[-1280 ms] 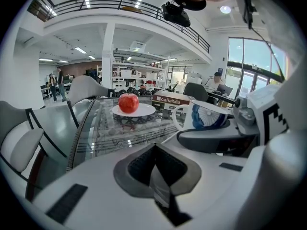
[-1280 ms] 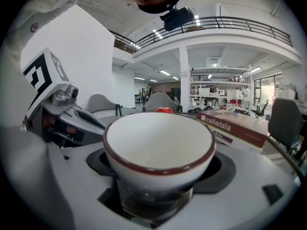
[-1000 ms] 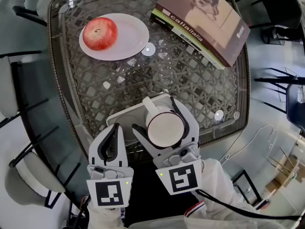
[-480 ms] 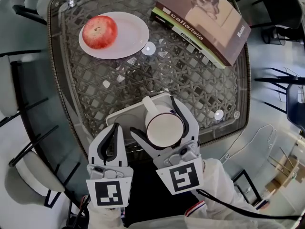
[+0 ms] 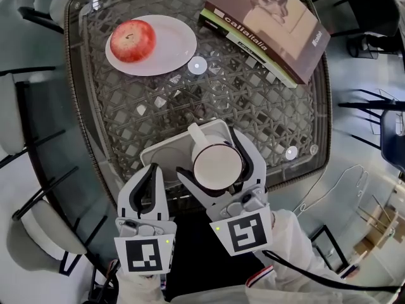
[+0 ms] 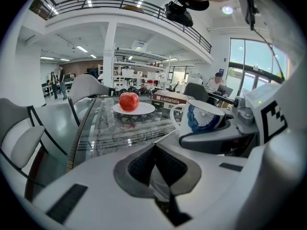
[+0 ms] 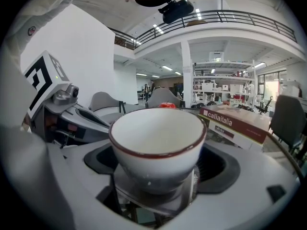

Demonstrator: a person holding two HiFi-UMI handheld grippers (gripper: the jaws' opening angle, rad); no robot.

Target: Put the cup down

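Right gripper [image 5: 207,152] fingers just opened; cup [image 5: 217,166] between.

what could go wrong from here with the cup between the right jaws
1. The right gripper has just been opening its jaws, with the cup between them and little room either side; a skewed pull-back could clip the cup or its handle and tip it.
2. The white saucer under it lies near the glass table's front edge, so a drag toward the person might slide both off.
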